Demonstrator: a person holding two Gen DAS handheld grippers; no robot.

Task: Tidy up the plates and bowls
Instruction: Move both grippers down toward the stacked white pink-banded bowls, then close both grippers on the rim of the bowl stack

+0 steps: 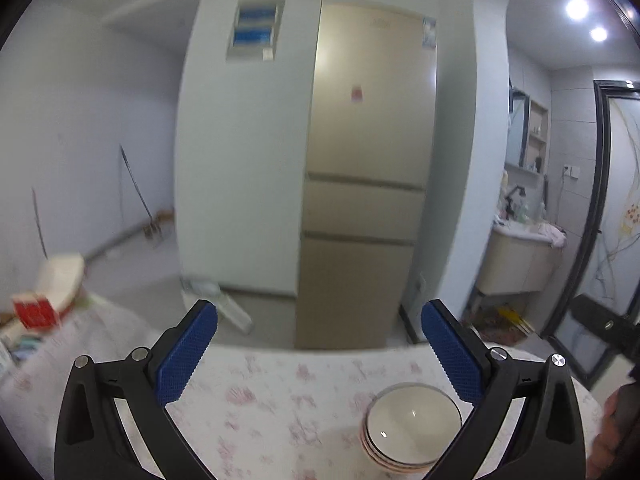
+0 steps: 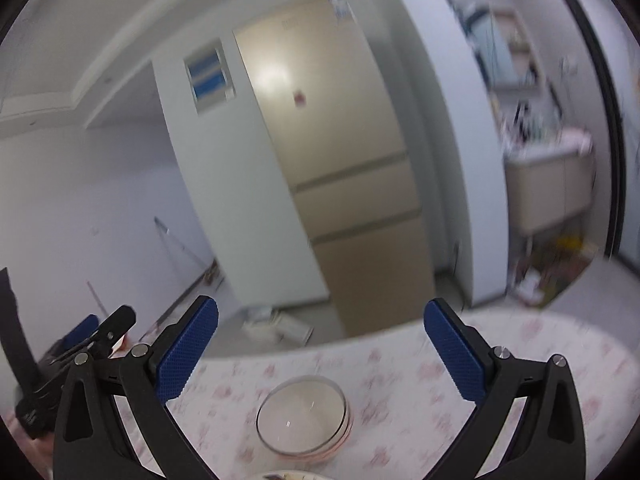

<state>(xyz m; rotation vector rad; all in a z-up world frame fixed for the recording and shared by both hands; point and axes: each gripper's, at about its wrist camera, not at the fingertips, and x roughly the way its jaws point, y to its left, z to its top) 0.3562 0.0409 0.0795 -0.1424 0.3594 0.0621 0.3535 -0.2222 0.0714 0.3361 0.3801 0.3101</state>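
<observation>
Left gripper and right gripper hovered with jaws wide apart, holding nothing; the stacked bowls rested on the floral-clothed counter beneath them.

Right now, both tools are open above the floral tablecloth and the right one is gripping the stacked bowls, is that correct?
Not quite: the right tool grips nothing. In the right wrist view its jaws stand wide apart above the stacked bowls. Both tools are open over the floral tablecloth, the left tool too.

I see white bowls on my pink-flowered white tablecloth. My black grippers carry blue pads. The fridge looks beige.
</observation>
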